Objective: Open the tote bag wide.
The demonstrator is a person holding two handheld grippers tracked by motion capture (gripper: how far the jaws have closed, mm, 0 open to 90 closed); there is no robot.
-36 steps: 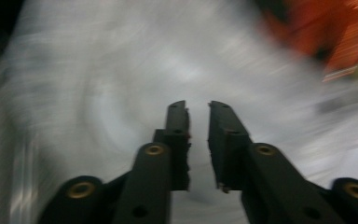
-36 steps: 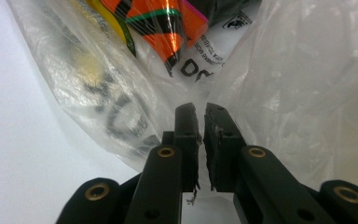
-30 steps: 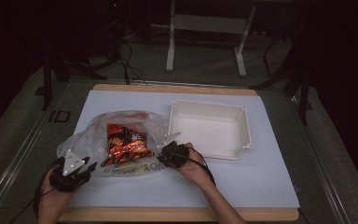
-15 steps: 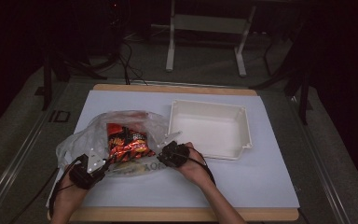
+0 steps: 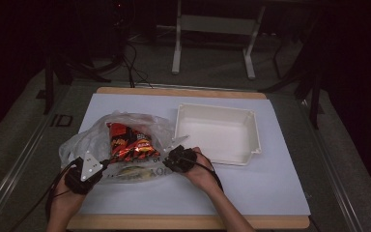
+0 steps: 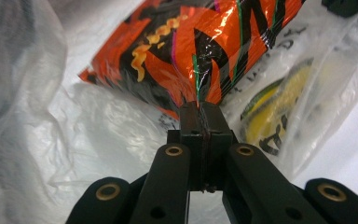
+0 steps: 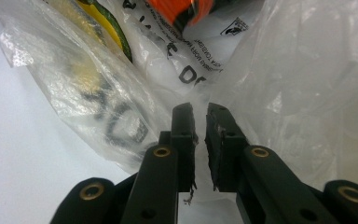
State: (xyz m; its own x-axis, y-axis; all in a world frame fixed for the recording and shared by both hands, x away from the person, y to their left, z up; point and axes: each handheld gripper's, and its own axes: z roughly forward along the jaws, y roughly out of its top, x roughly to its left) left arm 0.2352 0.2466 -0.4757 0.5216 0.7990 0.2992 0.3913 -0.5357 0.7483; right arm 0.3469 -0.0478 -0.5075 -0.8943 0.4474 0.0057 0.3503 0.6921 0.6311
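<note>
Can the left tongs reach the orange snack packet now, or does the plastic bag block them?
Probably not directly: the left tongs are shut on the plastic bag, whose film lies between them and the orange snack packet.

The plastic bag (image 5: 125, 145) is thin, crinkled and translucent; the snack packet (image 6: 205, 46) glossy foil; the tray (image 5: 217, 133) smooth matt white plastic; the desk (image 5: 183, 222) wood-edged.

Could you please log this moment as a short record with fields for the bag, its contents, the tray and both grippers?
bag: clear plastic bag, lying crumpled on the white mat
contents: orange snack packet inside the bag
tray: white tray, empty, to the right of the bag
left gripper: jaws just closed, pinching bag film at the near left edge
right gripper: nearly closed on bag film at the near right edge
</note>
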